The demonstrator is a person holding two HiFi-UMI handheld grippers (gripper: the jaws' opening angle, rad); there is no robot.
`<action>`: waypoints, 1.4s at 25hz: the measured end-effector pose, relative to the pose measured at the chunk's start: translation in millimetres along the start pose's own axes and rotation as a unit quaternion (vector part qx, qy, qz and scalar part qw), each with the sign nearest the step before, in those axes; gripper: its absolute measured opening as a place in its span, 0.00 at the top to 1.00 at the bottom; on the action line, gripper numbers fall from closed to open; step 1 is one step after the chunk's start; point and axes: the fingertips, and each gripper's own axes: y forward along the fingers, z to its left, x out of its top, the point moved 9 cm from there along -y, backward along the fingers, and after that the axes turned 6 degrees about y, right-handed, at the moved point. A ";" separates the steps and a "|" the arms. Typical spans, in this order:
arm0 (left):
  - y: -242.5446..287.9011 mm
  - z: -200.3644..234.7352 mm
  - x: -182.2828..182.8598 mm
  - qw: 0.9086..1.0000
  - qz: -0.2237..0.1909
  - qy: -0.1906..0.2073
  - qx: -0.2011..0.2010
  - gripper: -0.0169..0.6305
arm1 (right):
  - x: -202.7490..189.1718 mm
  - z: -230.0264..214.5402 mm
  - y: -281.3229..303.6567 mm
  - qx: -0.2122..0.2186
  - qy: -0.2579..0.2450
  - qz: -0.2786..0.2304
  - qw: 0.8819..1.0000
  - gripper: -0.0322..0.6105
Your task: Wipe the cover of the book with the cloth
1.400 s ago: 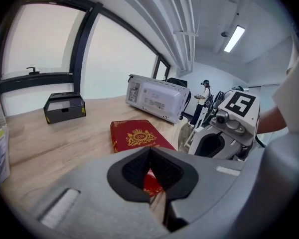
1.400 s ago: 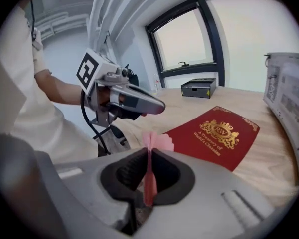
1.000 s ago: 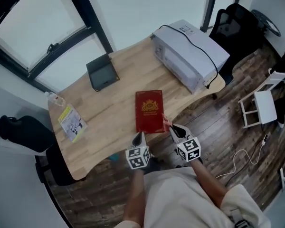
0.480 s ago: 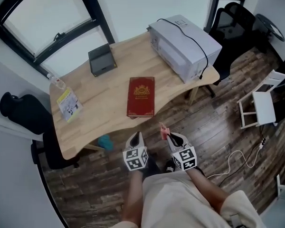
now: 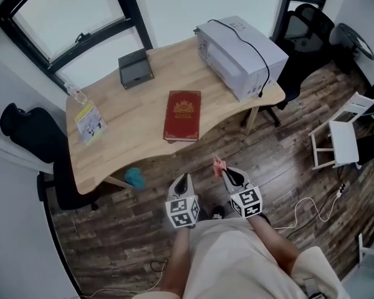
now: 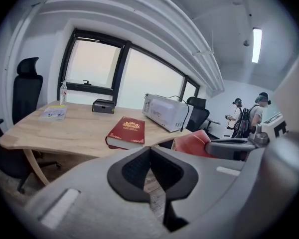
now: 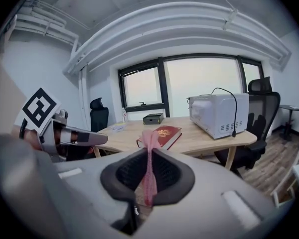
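Note:
A dark red book [image 5: 182,115] with a gold crest lies closed near the front edge of the wooden table [image 5: 124,148]; it also shows as the book [image 6: 126,131] in the left gripper view and the book [image 7: 162,135] in the right one. My right gripper [image 5: 222,168] hangs off the table's front edge over the floor, shut on a pink cloth [image 7: 148,171], whose tip [image 5: 219,163] sticks out. My left gripper [image 5: 182,180] hangs beside it, shut with nothing in it. Both are well clear of the book.
A white microwave [image 5: 240,55] with a black cable stands at the table's right end. A small black box [image 5: 136,68], a leaflet [image 5: 90,122] and a bottle [image 5: 75,93] lie toward the back left. Black chairs [image 5: 34,139] flank the table. A teal thing [image 5: 135,177] lies underneath.
Both grippers have pulled back from the book's near edge to off the table's front edge. The right one still holds the cloth. The book has not moved on the table.

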 end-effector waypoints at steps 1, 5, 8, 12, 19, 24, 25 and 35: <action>-2.7 -0.2 2.5 1.000 -0.004 0.004 0.002 0.96 | 1.3 0.5 0.2 0.002 0.001 -0.001 1.000 0.92; -10.0 3.8 9.2 1.000 -0.011 0.008 0.013 0.96 | 5.3 2.1 1.8 0.011 0.004 -0.005 1.000 0.92; -12.3 5.4 13.9 1.000 -0.015 0.004 0.018 0.96 | 9.1 3.3 4.6 0.016 0.007 -0.008 1.000 0.92; -12.8 3.1 19.5 1.000 -0.019 0.010 0.020 0.96 | 11.9 4.8 6.1 0.026 0.006 -0.010 1.000 0.92; -13.6 -1.2 13.1 1.000 -0.006 0.013 0.022 0.96 | 4.4 0.2 5.1 0.033 0.009 0.010 0.999 0.92; -16.8 -7.4 5.5 1.000 -0.001 0.017 0.020 0.96 | -3.4 -1.3 0.6 0.027 0.012 0.020 0.999 0.92; -17.2 -8.3 4.5 1.000 0.000 0.017 0.020 0.96 | -3.8 -1.8 0.0 0.026 0.012 0.019 0.999 0.92; -25.5 -14.0 -5.0 1.000 0.006 0.021 0.015 0.96 | -8.1 7.1 -7.6 0.030 0.005 0.018 0.999 0.92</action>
